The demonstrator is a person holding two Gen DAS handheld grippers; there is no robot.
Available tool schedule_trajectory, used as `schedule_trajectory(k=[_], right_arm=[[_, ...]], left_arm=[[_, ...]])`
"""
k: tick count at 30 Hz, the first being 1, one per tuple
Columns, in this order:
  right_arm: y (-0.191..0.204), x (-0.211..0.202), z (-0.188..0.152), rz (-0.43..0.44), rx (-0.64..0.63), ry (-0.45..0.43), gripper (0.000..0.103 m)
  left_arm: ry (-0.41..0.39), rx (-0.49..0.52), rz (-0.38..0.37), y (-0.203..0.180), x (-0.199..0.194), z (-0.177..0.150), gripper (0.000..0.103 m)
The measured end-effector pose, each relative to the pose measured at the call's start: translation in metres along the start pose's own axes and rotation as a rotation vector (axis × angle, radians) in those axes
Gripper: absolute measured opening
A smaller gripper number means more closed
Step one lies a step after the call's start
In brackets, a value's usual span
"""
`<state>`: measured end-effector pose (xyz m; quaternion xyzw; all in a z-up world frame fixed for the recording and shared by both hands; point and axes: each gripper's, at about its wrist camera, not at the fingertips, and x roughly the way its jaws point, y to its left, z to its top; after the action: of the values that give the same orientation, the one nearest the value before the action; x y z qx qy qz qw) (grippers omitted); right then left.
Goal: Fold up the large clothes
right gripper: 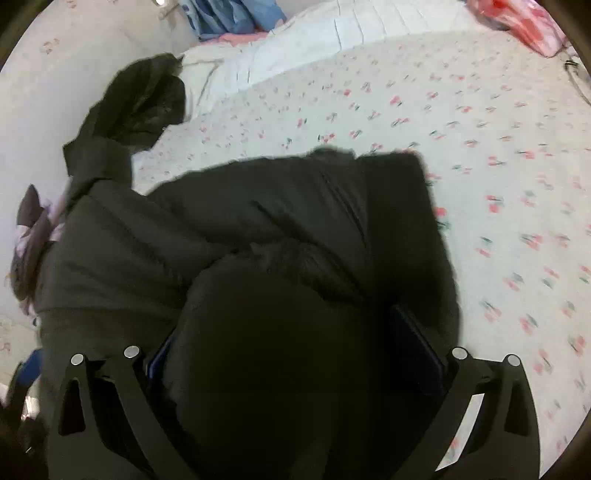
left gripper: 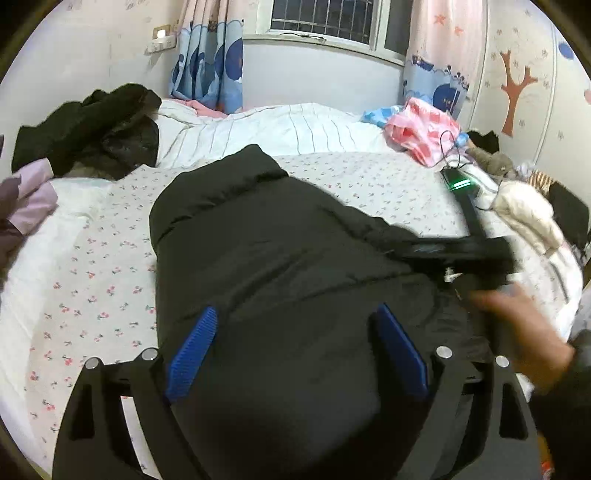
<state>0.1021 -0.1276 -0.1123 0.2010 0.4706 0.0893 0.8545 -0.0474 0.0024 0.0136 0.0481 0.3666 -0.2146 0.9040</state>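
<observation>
The black quilted puffer jacket (left gripper: pixel 280 266) lies partly folded mid-bed on the cherry-print bed sheet (left gripper: pixel 92 266), folding unfinished: left hand-held gripper (left gripper: pixel 297 345) wide astride it, right hand-held gripper (right gripper: pixel 295 354) spread around a bulge, grip indeterminate.

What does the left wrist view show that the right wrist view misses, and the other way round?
Only the left wrist view shows the window, the tree sticker on the wall, the green-lit device, the person's hand and the right claw reaching over the jacket.

Only the right wrist view adds little: a wider stretch of bare cherry-print sheet to the jacket's right.

Both show the black puffy jacket on the bed, a dark heap of clothes at far left, the striped blanket and the pink bag.
</observation>
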Motion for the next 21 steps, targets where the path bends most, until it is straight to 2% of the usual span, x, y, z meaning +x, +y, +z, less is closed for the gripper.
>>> schedule_trajectory(k=[3, 5, 8, 10, 11, 17, 21], right_arm=[[0.002, -0.043, -0.022, 0.021, -0.025, -0.06, 0.097], [-0.003, -0.06, -0.043, 0.029, -0.02, -0.053, 0.097], [-0.012, -0.056, -0.064, -0.009, -0.042, 0.001, 0.097], [-0.022, -0.035, -0.077, 0.014, -0.019, 0.09, 0.097], [-0.025, -0.032, -0.083, 0.022, -0.008, 0.105, 0.097], [-0.012, -0.02, -0.084, 0.014, -0.006, 0.127, 0.097], [-0.009, -0.06, -0.082, -0.041, -0.024, 0.005, 0.097]], left_arm=[[-0.021, 0.026, 0.029, -0.002, -0.007, -0.002, 0.085], [-0.031, 0.035, 0.046, -0.002, -0.011, -0.004, 0.085], [-0.043, 0.053, 0.067, -0.004, -0.014, -0.006, 0.085], [-0.044, 0.063, 0.073, -0.006, -0.015, -0.006, 0.085], [-0.043, 0.068, 0.076, -0.007, -0.014, -0.006, 0.085], [-0.047, 0.1, 0.099, -0.013, -0.014, -0.007, 0.085], [-0.047, 0.083, 0.105, -0.007, -0.018, -0.007, 0.085]])
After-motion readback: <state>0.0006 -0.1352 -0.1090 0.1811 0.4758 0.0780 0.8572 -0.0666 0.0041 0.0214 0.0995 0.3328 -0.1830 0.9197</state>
